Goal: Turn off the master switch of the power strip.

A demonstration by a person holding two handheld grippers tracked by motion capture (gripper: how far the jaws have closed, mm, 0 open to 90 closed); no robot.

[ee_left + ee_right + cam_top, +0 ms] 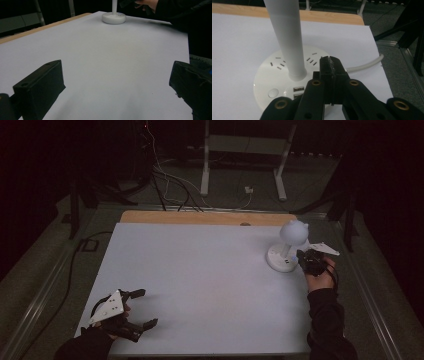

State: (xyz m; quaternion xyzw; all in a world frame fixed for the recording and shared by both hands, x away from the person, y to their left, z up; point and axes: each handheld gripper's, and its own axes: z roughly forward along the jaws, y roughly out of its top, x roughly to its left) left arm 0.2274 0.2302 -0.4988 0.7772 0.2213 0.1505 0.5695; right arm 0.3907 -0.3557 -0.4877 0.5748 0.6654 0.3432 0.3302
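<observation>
A white desk lamp point(292, 232) stands at the table's far right on a round base point(268, 72) that has socket slots, USB ports point(298, 89) and a round button point(273, 93). My right gripper point(331, 62) is shut with nothing between its jaws. Its tip hangs over the base's right side, just right of the lamp's stem point(287, 37). In the high view the right gripper point(301, 256) sits against the base's near right edge. My left gripper point(146, 308) rests open at the table's near left corner, and its jaws stand wide apart over bare white tabletop point(112, 62). The lamp base point(113, 18) shows far ahead of it.
The lamp's white cable point(367, 64) runs off the table's right edge. A wooden strip point(200, 217) borders the far edge. Beyond it on the floor stand a white frame point(205, 170), loose cables point(170, 185) and dark stands point(75, 200).
</observation>
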